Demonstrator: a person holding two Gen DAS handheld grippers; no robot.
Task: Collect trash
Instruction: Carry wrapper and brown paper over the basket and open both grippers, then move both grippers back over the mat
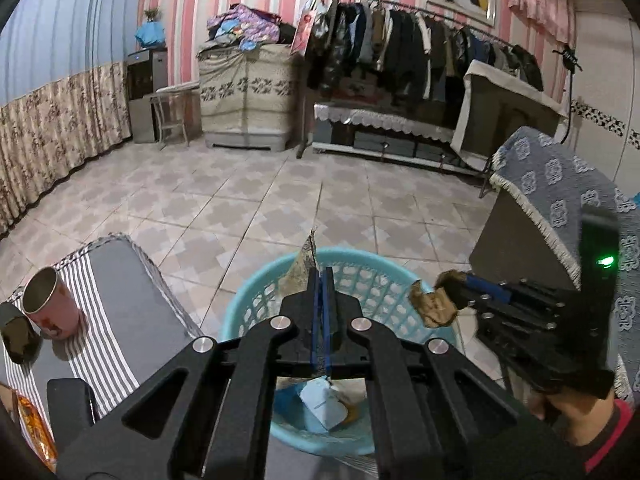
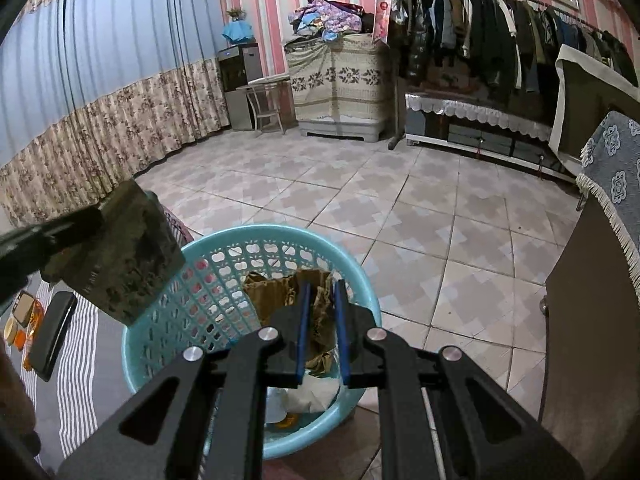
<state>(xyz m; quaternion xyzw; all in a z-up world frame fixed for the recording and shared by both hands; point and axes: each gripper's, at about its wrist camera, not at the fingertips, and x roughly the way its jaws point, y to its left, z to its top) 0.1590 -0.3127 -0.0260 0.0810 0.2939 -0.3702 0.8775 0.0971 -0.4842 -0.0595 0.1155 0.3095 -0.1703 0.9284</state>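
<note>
1. Tiled floor [image 1: 248, 200] in pale beige and grey cross patterns fills the room; pink-striped wallpaper [image 1: 188, 4] and a blue curtain [image 2: 100, 48] with a floral lower band close it in.
2. Striped grey-and-white cloth [image 1: 120, 320] covers a low table on the left, bearing a metal-rimmed pink cup [image 1: 50, 300] and a black phone [image 2: 52, 336].
3. Turquoise plastic basket [image 2: 224, 276], round with latticed walls, stands on the floor beside the table; it holds white and blue scraps at the bottom.
4. Left gripper [image 1: 320, 280] is clamped flat on a thin mottled cardboard piece [image 2: 120, 248] (stiff and rectangular), held over the basket's rim.
5. Right gripper [image 2: 322, 292] pinches a crumpled brown wrapper [image 2: 280, 288] between its blue pads, above the basket's mouth.
6. A clothes rail [image 1: 420, 40] of dark jackets lines the far wall.
7. A fringed blue cloth [image 1: 560, 184] drapes a cabinet at right.
</note>
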